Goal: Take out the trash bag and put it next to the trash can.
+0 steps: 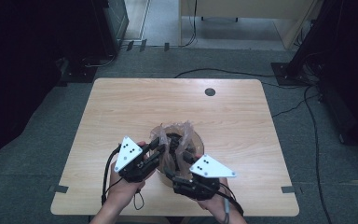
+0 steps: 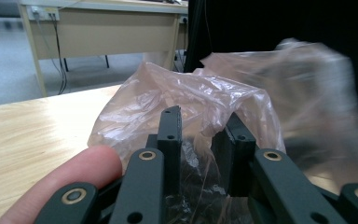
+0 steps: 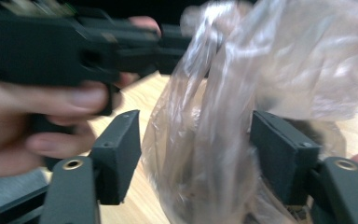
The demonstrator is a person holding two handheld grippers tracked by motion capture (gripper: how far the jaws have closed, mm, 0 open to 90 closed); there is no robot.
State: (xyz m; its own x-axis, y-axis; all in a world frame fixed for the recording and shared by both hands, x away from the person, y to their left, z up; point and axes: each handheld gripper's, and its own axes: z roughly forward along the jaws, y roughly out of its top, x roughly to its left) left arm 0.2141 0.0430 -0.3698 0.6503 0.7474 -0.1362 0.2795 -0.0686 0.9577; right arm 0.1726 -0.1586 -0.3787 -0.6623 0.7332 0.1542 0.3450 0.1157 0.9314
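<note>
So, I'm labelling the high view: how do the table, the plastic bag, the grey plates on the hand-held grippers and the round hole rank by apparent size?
1. Table.
2. Plastic bag.
3. The two grey plates: they look alike, so unranked.
4. Round hole.

Left gripper (image 1: 157, 148) and right gripper (image 1: 176, 171) side by side — jaws of both parted — hands low

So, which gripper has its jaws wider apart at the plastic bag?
The right gripper: its jaws stand far apart, with the plastic bag loose between them. The left gripper leaves only a narrow gap.
</note>
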